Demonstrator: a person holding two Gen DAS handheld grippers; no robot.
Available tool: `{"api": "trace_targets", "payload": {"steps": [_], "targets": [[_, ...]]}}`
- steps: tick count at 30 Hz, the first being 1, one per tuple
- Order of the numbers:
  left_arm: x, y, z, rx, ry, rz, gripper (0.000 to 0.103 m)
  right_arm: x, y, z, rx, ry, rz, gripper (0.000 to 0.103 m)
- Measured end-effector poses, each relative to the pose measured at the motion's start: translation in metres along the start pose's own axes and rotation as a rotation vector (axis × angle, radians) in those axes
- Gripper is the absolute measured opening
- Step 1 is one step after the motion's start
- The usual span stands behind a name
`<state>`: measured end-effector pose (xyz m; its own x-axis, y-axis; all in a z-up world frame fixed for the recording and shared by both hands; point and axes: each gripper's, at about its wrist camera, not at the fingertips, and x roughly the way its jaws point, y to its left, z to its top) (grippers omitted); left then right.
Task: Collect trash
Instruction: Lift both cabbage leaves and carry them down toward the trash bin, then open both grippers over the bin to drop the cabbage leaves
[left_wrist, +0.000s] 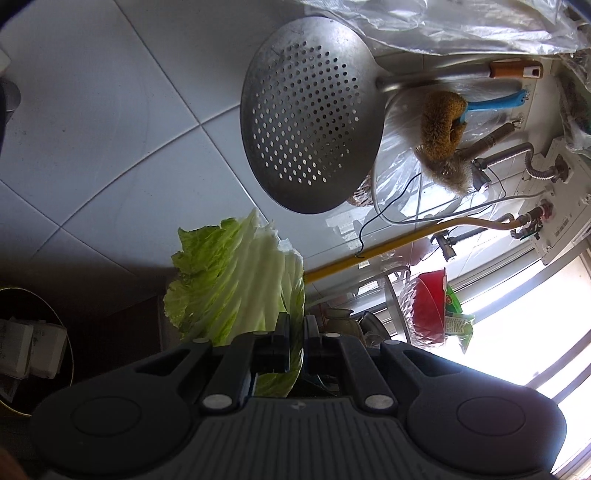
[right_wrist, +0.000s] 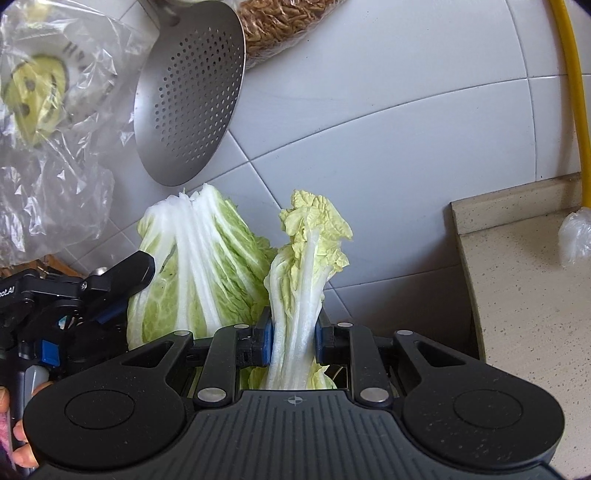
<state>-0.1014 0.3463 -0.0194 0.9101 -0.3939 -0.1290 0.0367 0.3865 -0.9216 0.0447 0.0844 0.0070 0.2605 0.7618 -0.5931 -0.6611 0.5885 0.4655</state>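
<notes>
While the left gripper (left_wrist: 295, 343) has its jaws closed on a broad cabbage leaf (left_wrist: 236, 277) with a white ribbed stalk and frilly green edge, the right gripper (right_wrist: 293, 341) just right of it clamps a narrower, paler yellow-green cabbage piece (right_wrist: 306, 280), both held before the white tiled wall (right_wrist: 406, 129).
</notes>
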Motion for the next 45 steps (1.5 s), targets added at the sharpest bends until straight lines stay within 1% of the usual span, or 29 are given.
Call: {"api": "trace_targets", "payload": {"steps": [5,8,12,15,17,20,23,26,32,35,36,38,40,42,45], "targets": [[-0.009,0.01,0.012,0.007,-0.014,0.032,0.004,0.006,0.002,0.001,0.015,-0.007,-0.021,0.027],[-0.009,0.023,0.018,0.003,-0.004,0.055,0.004,0.009,0.002,0.0,0.029,-0.014,-0.043,0.027],[-0.002,0.043,0.023,0.013,0.012,0.125,0.004,0.025,-0.003,-0.007,0.061,0.002,-0.074,0.027],[0.007,0.063,0.024,-0.022,0.031,0.166,0.004,0.044,-0.012,-0.015,0.101,0.024,-0.088,0.027],[0.014,0.074,0.023,-0.026,0.044,0.202,0.004,0.059,-0.022,-0.021,0.147,0.054,-0.075,0.027],[0.025,0.089,0.021,-0.036,0.048,0.262,0.004,0.079,-0.033,-0.027,0.169,0.096,-0.076,0.027],[0.038,0.096,0.017,0.001,0.057,0.338,0.004,0.099,-0.046,-0.032,0.191,0.139,-0.085,0.027],[0.051,0.105,0.014,-0.007,0.054,0.378,0.004,0.117,-0.059,-0.04,0.211,0.182,-0.09,0.027],[0.081,0.108,0.005,0.105,0.068,0.519,0.004,0.148,-0.082,-0.057,0.236,0.261,-0.125,0.027],[0.094,0.113,0.001,0.135,0.072,0.598,0.005,0.167,-0.09,-0.064,0.238,0.295,-0.143,0.029],[0.099,0.114,0.0,0.154,0.074,0.618,0.005,0.174,-0.092,-0.067,0.23,0.311,-0.154,0.03],[0.106,0.115,-0.001,0.182,0.09,0.638,0.006,0.188,-0.096,-0.073,0.235,0.346,-0.172,0.035],[0.113,0.118,-0.005,0.182,0.115,0.645,0.009,0.199,-0.1,-0.079,0.237,0.376,-0.183,0.046],[0.116,0.122,-0.008,0.171,0.135,0.642,0.009,0.206,-0.104,-0.085,0.237,0.388,-0.201,0.053],[0.113,0.121,-0.009,0.157,0.126,0.639,0.009,0.211,-0.111,-0.087,0.271,0.392,-0.212,0.058]]}}
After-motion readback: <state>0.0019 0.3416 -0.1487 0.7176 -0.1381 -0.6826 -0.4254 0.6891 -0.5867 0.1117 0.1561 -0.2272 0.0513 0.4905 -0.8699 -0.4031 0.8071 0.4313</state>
